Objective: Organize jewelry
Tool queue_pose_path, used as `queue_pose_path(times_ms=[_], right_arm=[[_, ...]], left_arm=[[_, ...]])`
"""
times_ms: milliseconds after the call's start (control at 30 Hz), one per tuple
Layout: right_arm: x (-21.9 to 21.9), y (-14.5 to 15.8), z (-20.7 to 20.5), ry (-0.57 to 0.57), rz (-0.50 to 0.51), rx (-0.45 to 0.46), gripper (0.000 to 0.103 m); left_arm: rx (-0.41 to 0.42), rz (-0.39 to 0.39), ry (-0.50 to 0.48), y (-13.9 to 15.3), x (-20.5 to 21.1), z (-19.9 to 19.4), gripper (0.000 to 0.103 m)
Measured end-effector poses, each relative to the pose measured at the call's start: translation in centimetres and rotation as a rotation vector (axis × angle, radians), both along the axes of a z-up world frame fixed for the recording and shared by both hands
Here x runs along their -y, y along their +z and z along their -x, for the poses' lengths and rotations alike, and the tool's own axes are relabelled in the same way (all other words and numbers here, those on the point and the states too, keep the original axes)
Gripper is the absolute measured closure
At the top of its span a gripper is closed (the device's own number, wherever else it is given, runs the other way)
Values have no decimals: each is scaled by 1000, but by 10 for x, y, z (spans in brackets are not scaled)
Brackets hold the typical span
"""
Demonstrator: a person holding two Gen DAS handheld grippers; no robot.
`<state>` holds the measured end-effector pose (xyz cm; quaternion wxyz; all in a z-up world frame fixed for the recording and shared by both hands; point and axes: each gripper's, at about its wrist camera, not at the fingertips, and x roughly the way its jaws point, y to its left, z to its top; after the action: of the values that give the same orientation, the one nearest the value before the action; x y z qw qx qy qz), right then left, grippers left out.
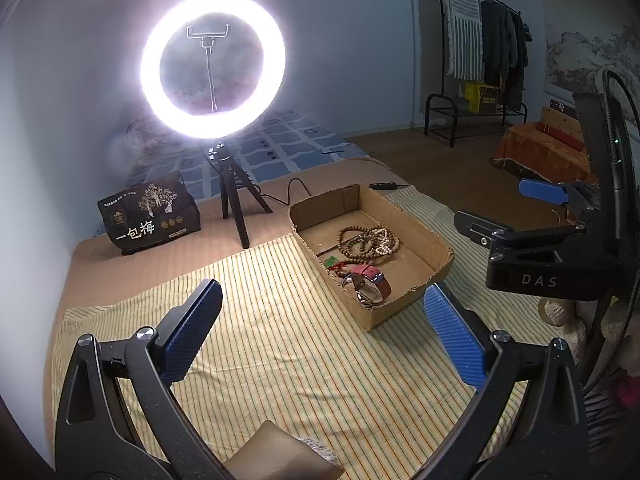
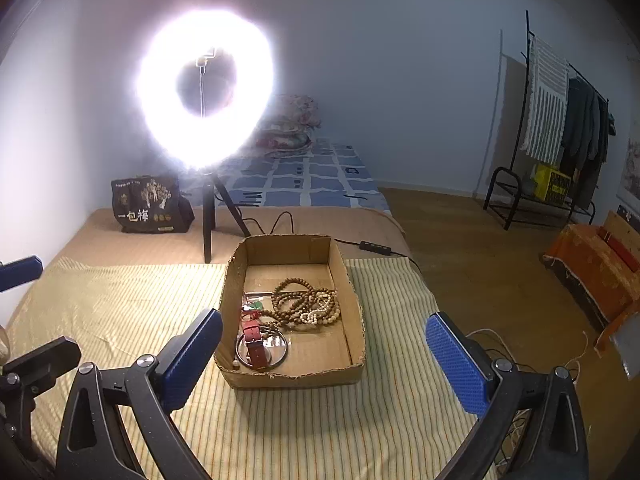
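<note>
Left gripper (image 1: 323,332): jaws spread wide, nothing between them, poised over the striped cloth (image 1: 280,360); right gripper (image 2: 324,360): likewise wide apart and empty, aimed at the near wall of the cardboard box (image 2: 296,378). Contents, all inside the box: wooden bead strands (image 2: 298,300), probably light, limp and tangle-prone, best pinched across a bunched loop; red-strapped watch (image 2: 256,346), likely firmer, take by the strap; thin metal bangle (image 2: 285,354), likely rigid and slippery.

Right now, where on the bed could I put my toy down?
The striped yellow cloth is bare left of the open cardboard box, up to the black snack bag and black tripod. Inside the box, beads and the red-strapped watch crowd the left; its right floor is bare.
</note>
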<state>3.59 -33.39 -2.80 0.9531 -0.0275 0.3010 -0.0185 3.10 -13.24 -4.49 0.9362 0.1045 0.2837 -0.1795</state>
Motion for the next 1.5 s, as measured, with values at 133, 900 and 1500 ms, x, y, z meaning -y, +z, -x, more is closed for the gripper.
queue_pose_path(times_ms=[133,900,1500], right_arm=[[-2,-2,-1,1,10,-1,0],[0,-5,-2,-14,13,-11,0],[-1,-6,-3,-12,28,-12,0]], left_arm=[[2,2,6,0,0,1,0],[11,7,9,5,-2,3,0],[14,9,10,8,0,3,0]])
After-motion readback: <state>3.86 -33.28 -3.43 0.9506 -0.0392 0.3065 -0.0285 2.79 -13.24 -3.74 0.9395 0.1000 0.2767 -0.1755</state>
